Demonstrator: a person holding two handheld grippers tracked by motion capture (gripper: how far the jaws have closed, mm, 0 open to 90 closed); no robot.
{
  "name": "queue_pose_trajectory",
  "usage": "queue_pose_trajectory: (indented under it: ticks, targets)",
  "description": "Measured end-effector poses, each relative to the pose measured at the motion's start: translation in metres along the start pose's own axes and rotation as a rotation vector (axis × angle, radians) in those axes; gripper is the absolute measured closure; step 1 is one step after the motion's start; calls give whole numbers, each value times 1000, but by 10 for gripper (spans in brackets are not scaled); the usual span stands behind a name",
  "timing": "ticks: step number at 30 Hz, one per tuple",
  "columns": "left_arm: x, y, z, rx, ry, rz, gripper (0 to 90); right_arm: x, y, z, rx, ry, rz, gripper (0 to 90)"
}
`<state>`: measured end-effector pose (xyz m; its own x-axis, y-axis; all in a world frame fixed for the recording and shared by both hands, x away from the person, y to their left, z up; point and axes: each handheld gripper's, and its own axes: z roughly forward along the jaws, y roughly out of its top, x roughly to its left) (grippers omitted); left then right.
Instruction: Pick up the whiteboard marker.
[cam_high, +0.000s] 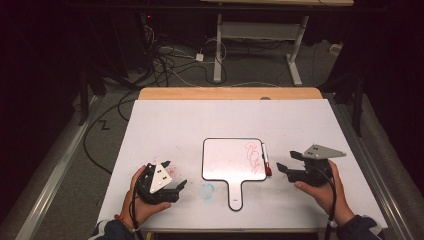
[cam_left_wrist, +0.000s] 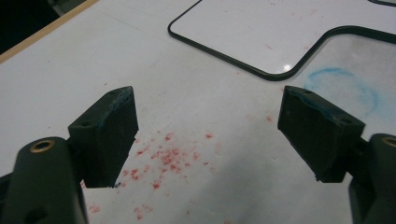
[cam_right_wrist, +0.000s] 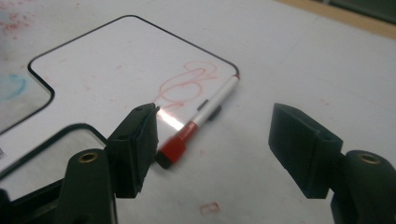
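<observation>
Both tongs are held low, with jaws wide apart.
The left tongs (cam_high: 175, 175) sit in the left hand (cam_high: 142, 200); the right tongs (cam_high: 289, 162) sit in the right hand (cam_high: 325, 190), well apart from the left ones.

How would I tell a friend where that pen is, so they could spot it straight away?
Start at the white table and find the small paddle-shaped whiteboard near its middle. The pen lies along the board's right edge, beside a red scribble. It is slim and white with a red cap, the one loose item there, just ahead of the open right tongs.
</observation>
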<state>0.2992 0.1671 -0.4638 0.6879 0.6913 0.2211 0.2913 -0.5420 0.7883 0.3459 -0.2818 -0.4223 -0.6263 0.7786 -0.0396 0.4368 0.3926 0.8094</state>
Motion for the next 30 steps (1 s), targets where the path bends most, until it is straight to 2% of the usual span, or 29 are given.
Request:
queue_pose_trajectory:
  ticks: [5,7,9,11,14,17,20,22,23,24,27,30]
  targets:
    - [-1,0,2,8,-8,6,193,-11,16,27,83,42,74,380]
    - [-1,0,3,9,-13,6,193,-16,20,39,113,37,96,405]
    - [-1,0,4,14,-15,8,193,-23,23,51,159,58,137,414]
    - [-2,0,4,19,-18,11,193,-29,25,63,174,70,186,431]
    - [-1,0,5,22,-19,11,193,-34,27,77,200,107,228,460]
    - [-1,-1,5,28,-22,10,193,-35,29,90,240,116,236,478]
    - [-1,-1,6,36,-17,14,193,-38,27,100,268,91,251,497]
    - [-1,-1,7,39,-22,13,193,-40,26,103,258,96,265,552]
    - [-1,-1,7,39,-23,11,193,-40,26,103,258,96,265,552]
    - [-1,-1,7,38,-25,11,193,-42,26,104,257,110,271,597]
    - [-1,-1,7,50,-20,16,193,-42,26,105,251,126,279,655]
    - [-1,-1,8,62,-19,14,193,-39,26,105,250,159,271,743]
